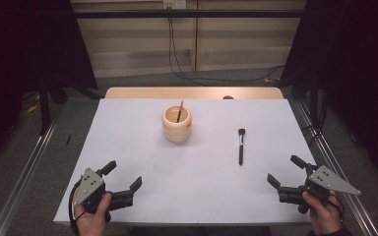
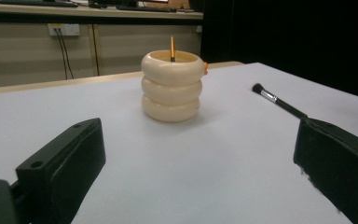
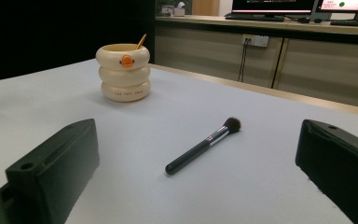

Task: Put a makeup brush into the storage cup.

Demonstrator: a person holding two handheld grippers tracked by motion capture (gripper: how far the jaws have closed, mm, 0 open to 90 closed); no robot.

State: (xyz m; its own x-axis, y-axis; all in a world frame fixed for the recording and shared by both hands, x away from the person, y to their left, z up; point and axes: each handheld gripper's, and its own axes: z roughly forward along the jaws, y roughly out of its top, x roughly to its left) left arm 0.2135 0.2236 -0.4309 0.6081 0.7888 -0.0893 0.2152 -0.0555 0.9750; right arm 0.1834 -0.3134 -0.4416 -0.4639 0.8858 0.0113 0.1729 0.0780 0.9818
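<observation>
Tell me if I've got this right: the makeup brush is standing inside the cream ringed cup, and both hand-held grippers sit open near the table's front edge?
Not quite. The makeup brush lies flat on the table, to the right of the cream ringed cup, as the high view shows. The rest holds: the left hand-held gripper and right hand-held gripper are both open near the front edge.

The slim yellow pencil-like stick (image 1: 179, 112) stands in the cream, three-ringed plastic holder (image 1: 176, 126), and its lower part is hidden inside the holder's wall in all three views. Small dark lettering on the holder's bottom ring (image 3: 125, 96) is too small to read. In the left gripper view, the black-handled makeup brush (image 2: 275, 100) runs behind the left hand-held gripper's black jaw, which hides its handle end. In the high view, the person's hands are cut off by the bottom edge.
</observation>
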